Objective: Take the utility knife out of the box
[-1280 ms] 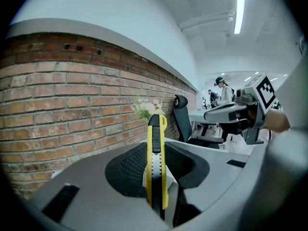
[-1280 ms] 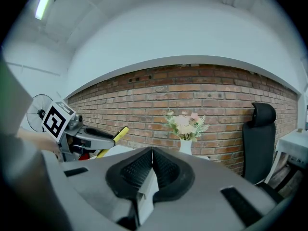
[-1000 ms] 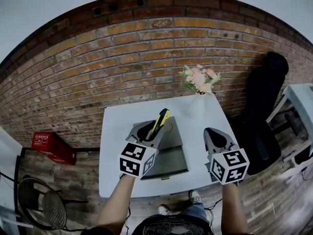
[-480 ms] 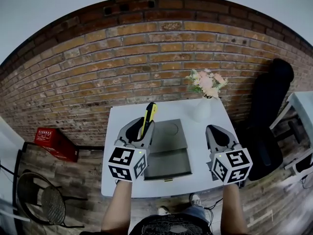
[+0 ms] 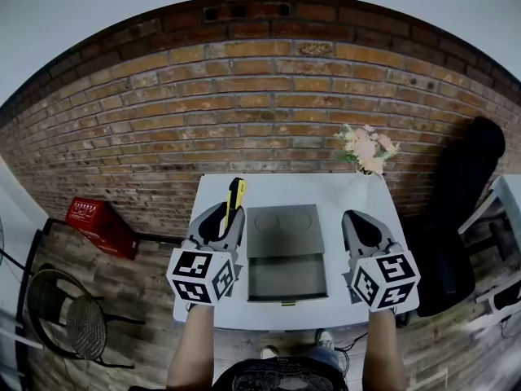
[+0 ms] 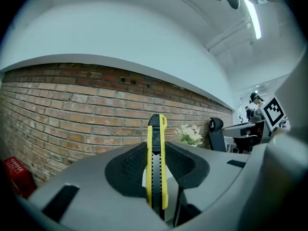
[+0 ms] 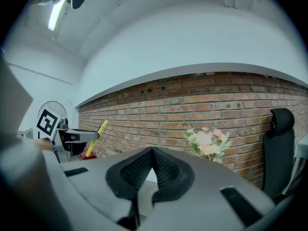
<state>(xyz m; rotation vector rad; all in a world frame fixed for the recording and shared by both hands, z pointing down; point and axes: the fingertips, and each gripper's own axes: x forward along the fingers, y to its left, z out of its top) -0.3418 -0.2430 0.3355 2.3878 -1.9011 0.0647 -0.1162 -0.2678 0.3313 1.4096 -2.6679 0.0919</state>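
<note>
Head view is showing 1 gray box (image 5: 285,233) lying open on the white worktop (image 5: 285,189), its lid folded back and its tray baring only a gray bottom. 1 yellow utility knife (image 5: 235,194) is standing upright outside the box, to its left, with the left gripper (image 5: 226,212) clamping it. The right gripper (image 5: 356,217) is hovering, jaws pressed together on nothing. 1 bunch of flowers (image 5: 368,149) is standing at the far right corner.
</note>
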